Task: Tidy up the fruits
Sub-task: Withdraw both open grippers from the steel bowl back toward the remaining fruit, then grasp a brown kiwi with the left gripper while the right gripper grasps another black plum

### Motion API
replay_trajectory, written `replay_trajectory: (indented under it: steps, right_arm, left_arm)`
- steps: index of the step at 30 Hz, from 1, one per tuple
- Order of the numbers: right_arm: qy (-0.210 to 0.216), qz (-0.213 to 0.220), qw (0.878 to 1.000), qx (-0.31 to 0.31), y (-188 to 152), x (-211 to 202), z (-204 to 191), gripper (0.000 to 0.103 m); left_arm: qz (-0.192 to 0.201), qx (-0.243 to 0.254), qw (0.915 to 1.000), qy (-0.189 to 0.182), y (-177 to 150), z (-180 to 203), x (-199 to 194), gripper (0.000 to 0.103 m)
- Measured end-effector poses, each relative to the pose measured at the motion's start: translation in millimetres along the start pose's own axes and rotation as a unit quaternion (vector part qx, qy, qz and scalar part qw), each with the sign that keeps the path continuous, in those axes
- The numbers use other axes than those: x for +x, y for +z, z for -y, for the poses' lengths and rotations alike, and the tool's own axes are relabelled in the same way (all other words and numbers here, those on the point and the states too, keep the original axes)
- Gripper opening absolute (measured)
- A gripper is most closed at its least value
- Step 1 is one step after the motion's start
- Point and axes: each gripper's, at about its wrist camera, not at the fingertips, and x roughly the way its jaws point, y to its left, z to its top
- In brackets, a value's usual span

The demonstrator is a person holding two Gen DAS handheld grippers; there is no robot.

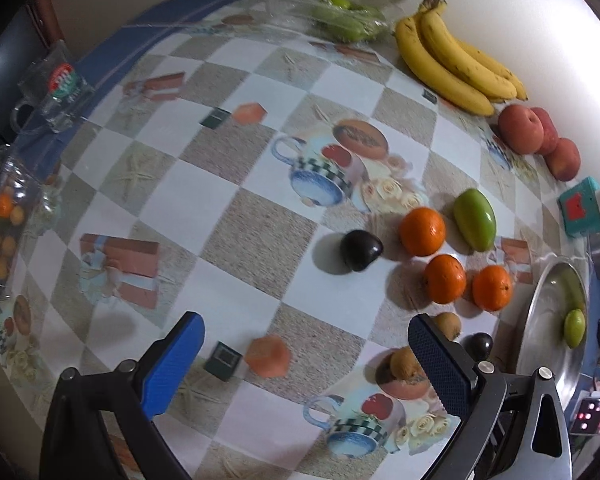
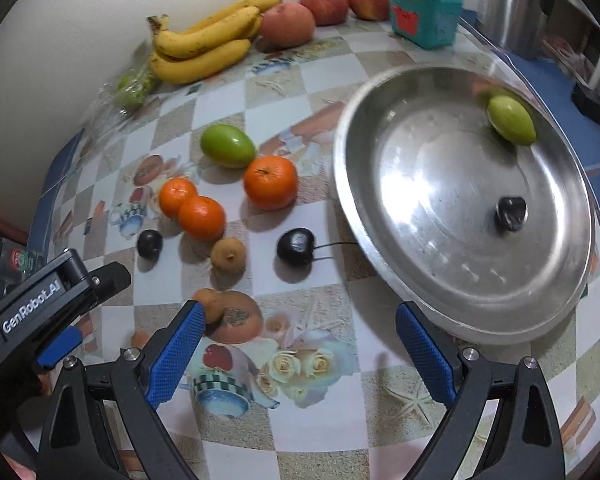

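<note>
Three oranges, a green fruit, dark fruits and small brown fruits lie loose on the checked tablecloth. A steel plate at the right holds a green fruit and a dark fruit. Bananas and apples lie by the far wall. My left gripper is open and empty above the cloth, left of the oranges. My right gripper is open and empty, near the plate's front rim.
A bag of green fruit sits at the back. A glass mug and a clear box of small orange fruit stand at the left edge. A teal box and a steel kettle stand behind the plate.
</note>
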Motion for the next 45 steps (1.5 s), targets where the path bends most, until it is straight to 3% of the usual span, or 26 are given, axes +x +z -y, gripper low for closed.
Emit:
replay_trajectory:
  steps: [5, 13, 17, 22, 34, 36, 45]
  right_arm:
    - [0.004, -0.013, 1.0, 0.017, 1.5, -0.6, 6.5, 0.096]
    - [0.012, 0.02, 0.999, 0.024, 10.0, -21.5, 9.1, 0.096]
    - [-0.013, 0.035, 0.999, 0.031, 13.3, -26.8, 16.1, 0.096]
    - [-0.013, 0.043, 0.998, 0.052, 16.8, -30.9, 29.6, 0.096]
    - [-0.014, 0.042, 0.997, 0.066, 18.2, -29.3, 37.0, 0.096]
    - [-0.014, 0.043, 0.997, 0.067, 18.4, -29.9, 37.6, 0.096]
    - [-0.013, 0.046, 0.996, 0.072, 18.5, -31.9, 40.9, 0.096]
  left_arm:
    - [-0.012, 0.003, 0.9999, -0.01, 2.7, 4.3, 4.4, 0.103]
    - [-0.006, 0.016, 0.9997, -0.015, 4.7, 12.9, -0.6, 0.103]
    - [-0.017, 0.028, 0.9994, -0.014, 0.8, 20.1, 5.5, 0.101]
    - [-0.046, 0.046, 0.9971, -0.038, -6.8, 34.1, 17.4, 0.086]
    - [-0.07, 0.086, 0.9922, -0.056, -18.4, 61.8, 31.2, 0.057]
    - [-0.073, 0.087, 0.9917, -0.06, -18.2, 66.0, 32.2, 0.048]
    - [-0.077, 0.094, 0.9904, -0.066, -18.2, 73.7, 34.7, 0.035]
